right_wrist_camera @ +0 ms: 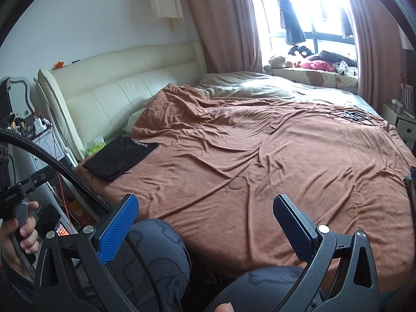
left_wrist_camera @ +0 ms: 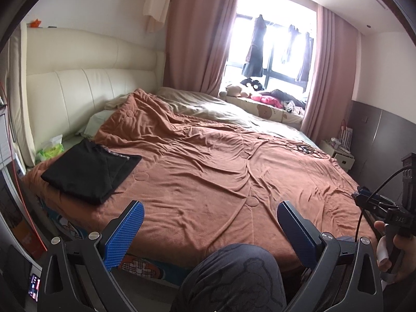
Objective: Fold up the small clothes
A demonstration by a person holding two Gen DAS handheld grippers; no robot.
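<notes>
A: Where do your grippers stand?

B: Your left gripper [left_wrist_camera: 210,217] is held above your knee [left_wrist_camera: 234,273] at the near edge of the bed [left_wrist_camera: 221,161], its jaws spread wide with nothing between them. Your right gripper [right_wrist_camera: 205,213] is the same: jaws wide apart, empty, over the near edge of the blanket [right_wrist_camera: 260,156], with your knees below it. From the left wrist view you can see your right hand [left_wrist_camera: 392,249] on the other tool's handle at the far right; from the right wrist view your left hand [right_wrist_camera: 18,236] grips its handle at the far left.

A: And the garment?

B: The black garment [left_wrist_camera: 89,170] lies folded flat on the blanket, at the left side of the bed near the headboard [left_wrist_camera: 85,96]. A patterned band shows along its upper edge. Neither gripper touches it; both are well apart from it. Just beyond it, by the headboard, lies a green pack [left_wrist_camera: 50,150].

A: What else is on the bed?

B: A tangle of cables [right_wrist_camera: 353,115] rests on the blanket toward the far right. A pale sheet [right_wrist_camera: 260,87] covers the far side, under the window [right_wrist_camera: 306,7]. On the sill you have soft toys [right_wrist_camera: 299,57] and a heap of clothes, and dark clothes hang in the window between the pink curtains [left_wrist_camera: 197,36].
</notes>
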